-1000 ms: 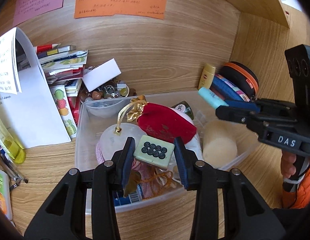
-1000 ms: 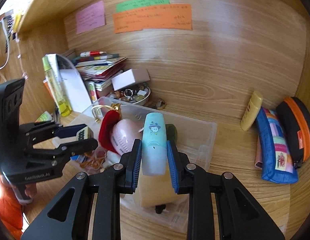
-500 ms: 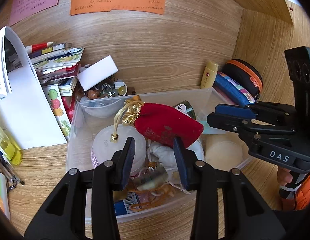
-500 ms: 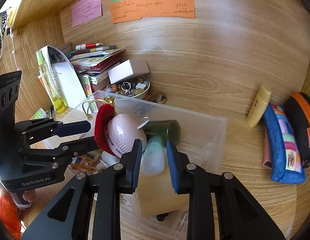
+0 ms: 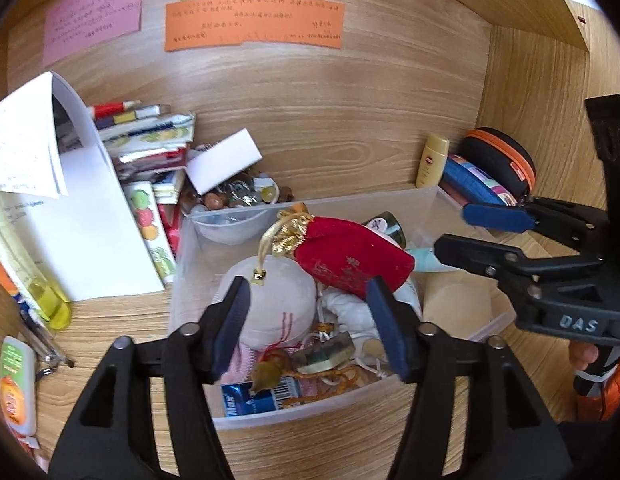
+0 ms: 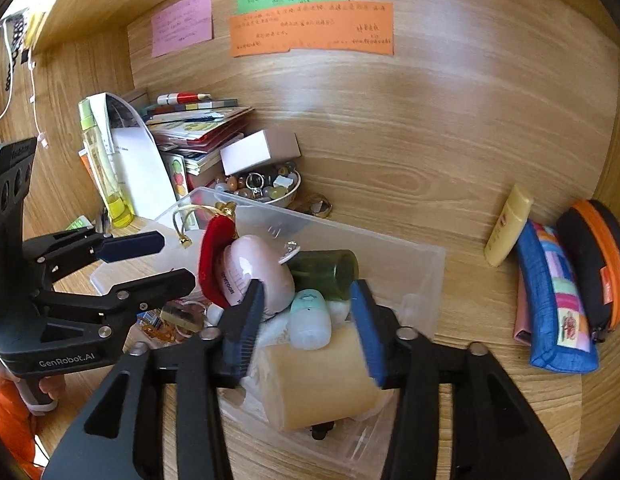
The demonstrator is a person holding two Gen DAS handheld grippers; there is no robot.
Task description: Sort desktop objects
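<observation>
Through the left wrist camera, your left gripper (image 5: 308, 322) hangs over the clear plastic storage bin (image 5: 486, 322), its jaws opening with nothing pressed between them. Below them, inside the bin, lies the small pale-green tile with dark dots (image 5: 324, 354), tipped among orange cord. It looks hard, light and smooth, so you would probably do best taking it across its flat faces. The red velvet drawstring pouch with gold trim (image 5: 350, 258), in the middle of the bin, should be soft and yielding; grip its bunched neck. The round white padded case (image 5: 276, 300) under it looks squashy.

From the right wrist camera, your right gripper (image 6: 308, 312) is also releasing, jaws opening above the bin. The small mint-green tube with a white cap (image 6: 310, 318) sits between them, untouched by either pad, resting on a tan cylindrical block (image 6: 322, 384). That tube is likely light and slick, so hold it mid-body. The dark green glass jar (image 6: 326, 270) behind it may be fragile.

The bin stands on a wood-grain desk (image 6: 482, 304) inside a wooden alcove. Right of the bin lie a yellow bottle (image 6: 508, 224) and a blue patchwork pencil case (image 6: 558, 300); left of it, stacked books (image 6: 198, 128).
</observation>
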